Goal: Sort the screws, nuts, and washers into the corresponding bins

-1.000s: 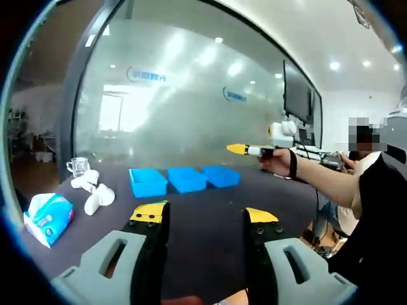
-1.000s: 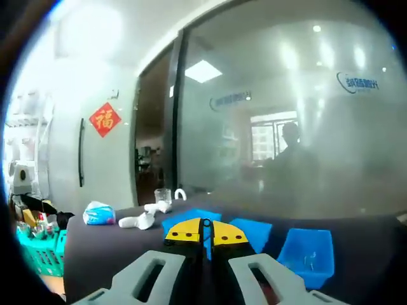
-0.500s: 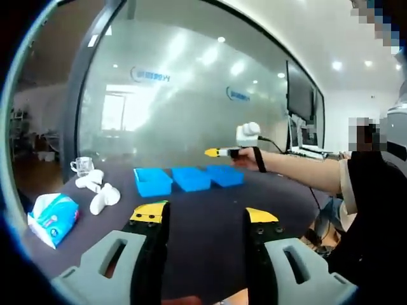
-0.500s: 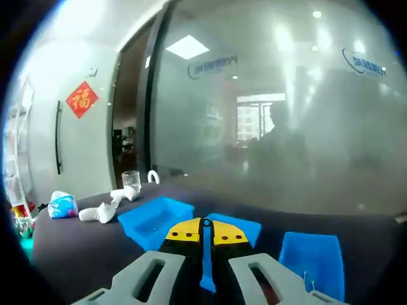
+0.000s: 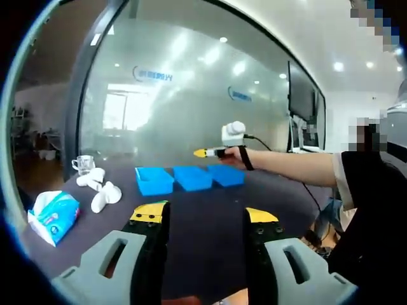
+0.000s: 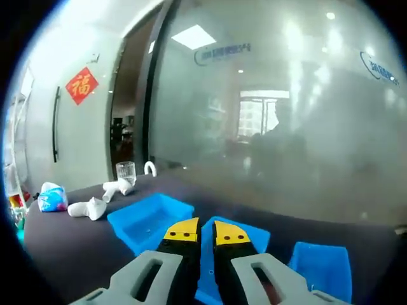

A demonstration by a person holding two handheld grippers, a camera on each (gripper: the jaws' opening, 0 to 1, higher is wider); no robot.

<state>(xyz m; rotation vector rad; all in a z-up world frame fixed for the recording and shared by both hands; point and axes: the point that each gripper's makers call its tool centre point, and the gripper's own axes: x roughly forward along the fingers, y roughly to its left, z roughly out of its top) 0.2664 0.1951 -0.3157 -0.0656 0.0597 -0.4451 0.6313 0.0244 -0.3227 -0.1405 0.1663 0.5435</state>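
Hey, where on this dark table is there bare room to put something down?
Bare: the stretch between the left gripper and the three blue bins. Crowded: the far left, with tissue pack, white pieces and glass.

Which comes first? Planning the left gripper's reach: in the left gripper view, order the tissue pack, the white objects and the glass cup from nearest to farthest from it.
1. Tissue pack, low on the left.
2. White objects, farther back on the left.
3. Glass cup, behind them at the far table edge.
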